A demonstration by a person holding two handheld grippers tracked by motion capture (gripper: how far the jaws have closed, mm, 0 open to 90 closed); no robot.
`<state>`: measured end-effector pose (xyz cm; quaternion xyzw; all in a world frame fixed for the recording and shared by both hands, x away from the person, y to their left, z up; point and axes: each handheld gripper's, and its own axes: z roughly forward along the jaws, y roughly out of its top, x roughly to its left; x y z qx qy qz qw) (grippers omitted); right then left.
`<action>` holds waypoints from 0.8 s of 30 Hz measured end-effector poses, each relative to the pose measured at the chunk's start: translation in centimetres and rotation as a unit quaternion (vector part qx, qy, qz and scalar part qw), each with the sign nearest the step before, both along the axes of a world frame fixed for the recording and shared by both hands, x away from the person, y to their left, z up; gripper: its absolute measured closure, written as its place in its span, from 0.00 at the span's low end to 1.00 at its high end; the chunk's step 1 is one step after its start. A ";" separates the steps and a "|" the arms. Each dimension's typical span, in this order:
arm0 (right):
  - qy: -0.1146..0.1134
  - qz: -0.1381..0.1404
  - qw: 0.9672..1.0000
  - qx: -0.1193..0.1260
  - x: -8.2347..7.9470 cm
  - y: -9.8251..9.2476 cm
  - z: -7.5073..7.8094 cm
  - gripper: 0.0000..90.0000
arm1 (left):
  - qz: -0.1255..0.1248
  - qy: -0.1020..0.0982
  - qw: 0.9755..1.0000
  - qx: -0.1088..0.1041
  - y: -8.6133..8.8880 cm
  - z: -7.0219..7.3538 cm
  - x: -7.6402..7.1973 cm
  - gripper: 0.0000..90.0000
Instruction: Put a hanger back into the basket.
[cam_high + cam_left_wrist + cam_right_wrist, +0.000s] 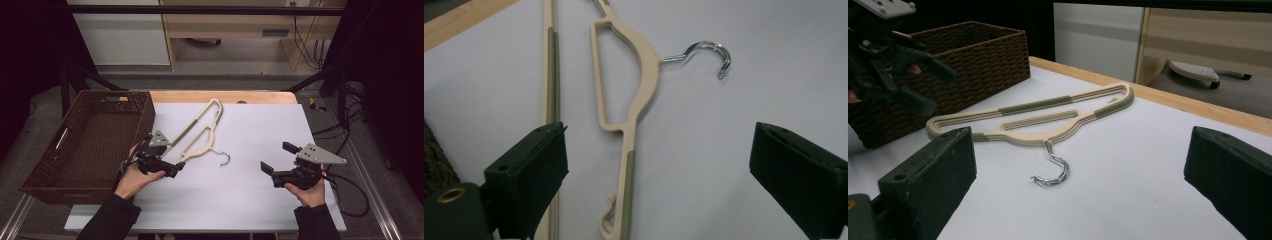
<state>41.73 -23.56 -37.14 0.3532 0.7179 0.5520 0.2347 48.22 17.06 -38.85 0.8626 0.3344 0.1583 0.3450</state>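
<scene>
A cream plastic hanger (200, 131) with olive grip strips and a chrome hook (223, 158) lies flat on the white table sheet (250, 200). My left gripper (176, 168) is at the hanger's near end, beside the basket, and is open. In the left gripper view the hanger's shoulder (630, 165) lies between the wide-set jaws of that gripper (659, 150), and no pad presses on it. The left jaw hangs over the hanger's long bottom bar (552, 75). My right gripper (275, 157) stands open at the right of the sheet, with nothing between its fingers. It points toward the hanger (1048, 117).
A brown wicker basket (146, 117) stands at the table's left, right beside my left hand; it is also in the right gripper view (973, 55). A wooden table edge (225, 96) runs along the back. Cables (350, 195) trail off the right side.
</scene>
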 end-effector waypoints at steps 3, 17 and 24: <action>0.000 0.001 1.000 0.000 0.0 0.0 0.0 0.01 | 0.000 0.010 1.000 0.012 -0.6 -0.8 0.4 0.12; 0.001 0.005 1.000 -0.002 0.1 0.1 -0.1 0.01 | 0.022 0.040 0.998 0.042 -1.4 -4.5 2.6 0.23; 0.004 0.006 1.000 -0.003 0.1 0.2 -0.2 0.01 | 0.045 0.043 0.998 0.027 -1.1 -5.6 3.2 0.34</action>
